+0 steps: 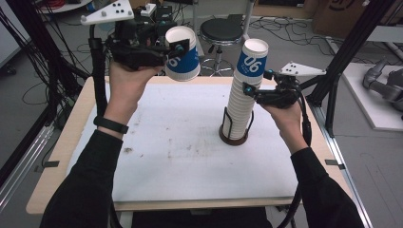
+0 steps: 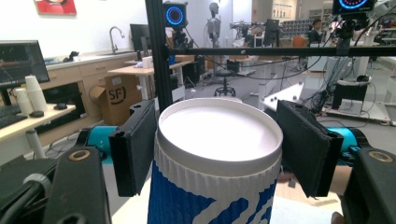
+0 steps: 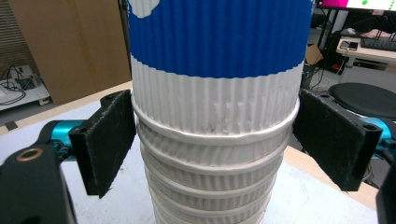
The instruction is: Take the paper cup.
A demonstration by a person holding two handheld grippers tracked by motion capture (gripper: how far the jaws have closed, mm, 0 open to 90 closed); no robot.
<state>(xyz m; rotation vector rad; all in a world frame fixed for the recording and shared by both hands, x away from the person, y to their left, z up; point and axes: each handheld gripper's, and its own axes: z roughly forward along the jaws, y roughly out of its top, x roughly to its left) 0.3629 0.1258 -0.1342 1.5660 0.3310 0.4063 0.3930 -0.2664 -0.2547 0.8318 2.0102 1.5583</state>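
A blue-and-white ribbed paper cup (image 1: 184, 61) hangs in the air above the table's far left, upright and slightly tilted, with my left gripper (image 1: 179, 50) shut on it just under the rim. In the left gripper view the cup (image 2: 219, 186) sits between the pads (image 2: 135, 149), its white inside showing. A tall stack of the same cups (image 1: 241, 99) stands in a black wire holder (image 1: 234, 137) right of centre. My right gripper (image 1: 256, 81) is shut on the stack's upper part from the right. The ribbed stack (image 3: 215, 163) sits between the right gripper's pads (image 3: 109, 140).
A white mat (image 1: 180, 161) covers the wooden table (image 1: 57, 166). Behind the table stands a black stool (image 1: 221, 31). Black frame posts (image 1: 351, 42) rise at the right, and cables (image 1: 28, 57) hang at the left.
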